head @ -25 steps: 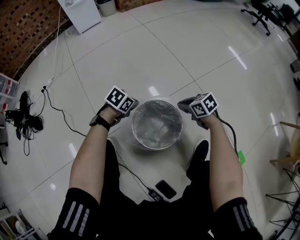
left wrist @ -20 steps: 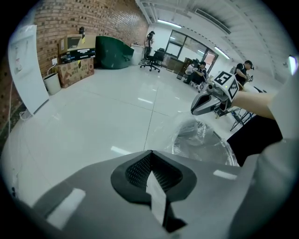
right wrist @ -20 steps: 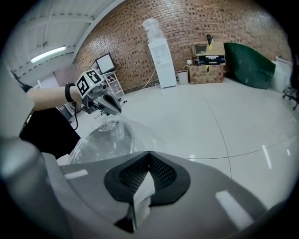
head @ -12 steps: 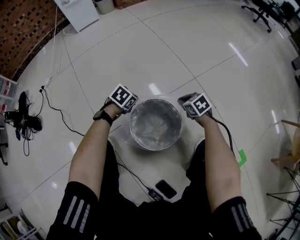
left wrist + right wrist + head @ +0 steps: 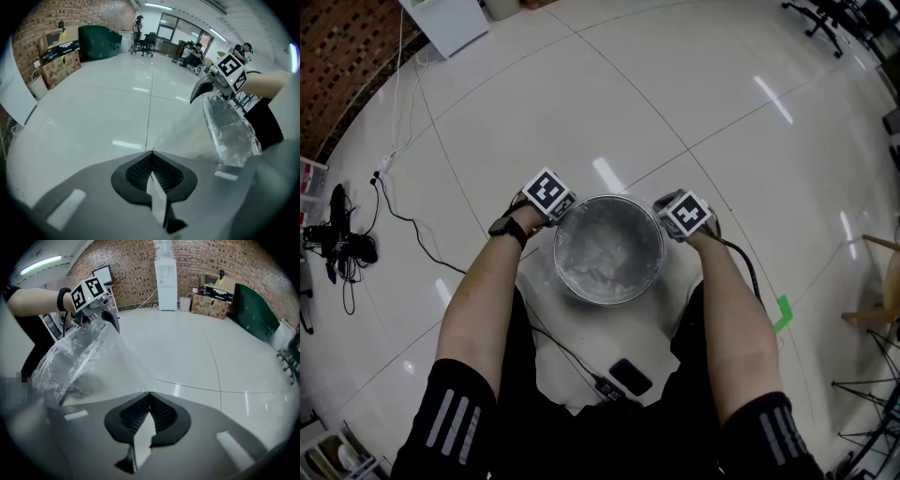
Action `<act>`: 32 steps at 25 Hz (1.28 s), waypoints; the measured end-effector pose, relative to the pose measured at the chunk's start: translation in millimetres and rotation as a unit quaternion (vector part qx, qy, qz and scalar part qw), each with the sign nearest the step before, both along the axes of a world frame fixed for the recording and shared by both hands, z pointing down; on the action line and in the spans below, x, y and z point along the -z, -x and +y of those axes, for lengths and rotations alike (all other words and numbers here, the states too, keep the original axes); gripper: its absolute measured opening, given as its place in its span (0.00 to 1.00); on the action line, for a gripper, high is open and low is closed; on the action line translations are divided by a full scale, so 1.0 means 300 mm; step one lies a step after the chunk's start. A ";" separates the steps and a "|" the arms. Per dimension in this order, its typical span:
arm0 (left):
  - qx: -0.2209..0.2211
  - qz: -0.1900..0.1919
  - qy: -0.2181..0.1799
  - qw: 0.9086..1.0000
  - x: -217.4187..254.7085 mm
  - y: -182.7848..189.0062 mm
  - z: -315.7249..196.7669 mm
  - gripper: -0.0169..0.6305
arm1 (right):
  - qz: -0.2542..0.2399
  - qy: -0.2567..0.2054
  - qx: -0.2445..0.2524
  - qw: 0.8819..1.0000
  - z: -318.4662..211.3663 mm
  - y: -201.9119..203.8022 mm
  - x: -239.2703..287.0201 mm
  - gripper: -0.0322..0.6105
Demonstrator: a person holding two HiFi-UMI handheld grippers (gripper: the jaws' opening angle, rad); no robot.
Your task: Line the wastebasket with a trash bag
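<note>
Both have sunk lower: left gripper (image 5: 555,217) and right gripper (image 5: 668,221), each pinched tight on the bag (image 5: 607,251), flank the basket (image 5: 581,293). The bag is in; the cuff seems unfinished.

The person wears a black short-sleeved top, and the left sleeve (image 5: 450,427) and right sleeve (image 5: 773,436) each carry white stripes near the hem. The black trousers (image 5: 539,370) match the top. A black wristwatch (image 5: 507,228) bands the left wrist. The grey plastic left gripper (image 5: 151,161) and the grey plastic right gripper (image 5: 149,401) have jaws lined with black ribbed pads. Each is topped by a white cube printed with black square markers, the left cube (image 5: 548,191) and the right cube (image 5: 686,214). A thin black cable (image 5: 750,270) runs back from the right gripper.
</note>
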State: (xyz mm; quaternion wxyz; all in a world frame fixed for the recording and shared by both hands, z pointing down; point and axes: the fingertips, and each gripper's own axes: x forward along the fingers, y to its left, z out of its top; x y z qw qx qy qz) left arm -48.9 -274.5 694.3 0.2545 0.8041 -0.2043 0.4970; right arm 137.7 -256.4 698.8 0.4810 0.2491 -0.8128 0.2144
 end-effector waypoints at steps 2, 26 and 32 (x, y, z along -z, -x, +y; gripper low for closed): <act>-0.004 -0.007 0.005 1.000 -0.020 0.001 0.010 0.02 | 0.014 0.012 0.002 1.000 0.017 -0.003 -0.031 0.06; 0.050 -0.032 -0.038 0.997 0.073 0.180 0.047 0.30 | 0.043 -0.019 -0.083 0.995 0.017 -0.130 0.094 0.28; 0.062 -0.035 -0.037 0.997 0.101 0.231 0.074 0.30 | 0.049 -0.071 -0.094 0.992 -0.011 -0.132 0.201 0.28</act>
